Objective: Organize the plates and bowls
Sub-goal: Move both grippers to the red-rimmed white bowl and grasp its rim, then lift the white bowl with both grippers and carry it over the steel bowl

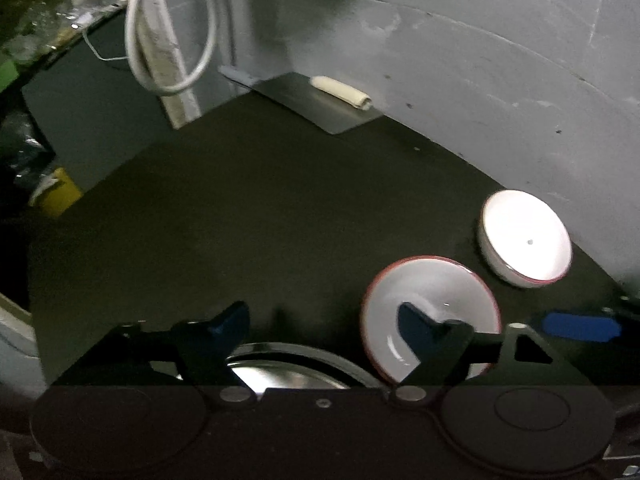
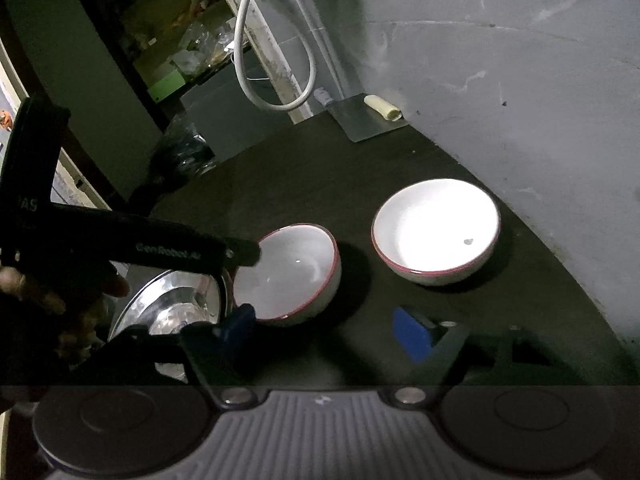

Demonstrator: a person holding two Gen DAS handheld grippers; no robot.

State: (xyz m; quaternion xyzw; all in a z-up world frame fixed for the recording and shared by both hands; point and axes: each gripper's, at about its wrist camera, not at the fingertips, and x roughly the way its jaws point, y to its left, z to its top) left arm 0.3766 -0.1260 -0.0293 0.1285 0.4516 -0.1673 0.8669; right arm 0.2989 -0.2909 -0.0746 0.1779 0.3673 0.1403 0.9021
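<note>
Two white bowls with red rims stand on the dark table. The near bowl (image 1: 430, 312) (image 2: 290, 274) lies just ahead of both grippers; the far bowl (image 1: 526, 238) (image 2: 436, 230) stands by the grey wall. A shiny steel plate (image 1: 288, 368) (image 2: 172, 306) lies left of the near bowl. My left gripper (image 1: 324, 324) is open over the plate, its right finger in front of the near bowl; it also shows in the right wrist view (image 2: 120, 248). My right gripper (image 2: 324, 328) is open and empty just in front of the near bowl; its blue fingertip (image 1: 580, 326) shows in the left wrist view.
A grey wall (image 2: 520, 100) runs along the table's right side. A flat metal sheet (image 1: 316, 100) (image 2: 366, 118) with a cream roll (image 1: 342, 92) (image 2: 382, 107) lies at the far corner. A white hose (image 1: 172, 40) (image 2: 276, 72) hangs behind. A yellow object (image 1: 56, 192) sits off the left edge.
</note>
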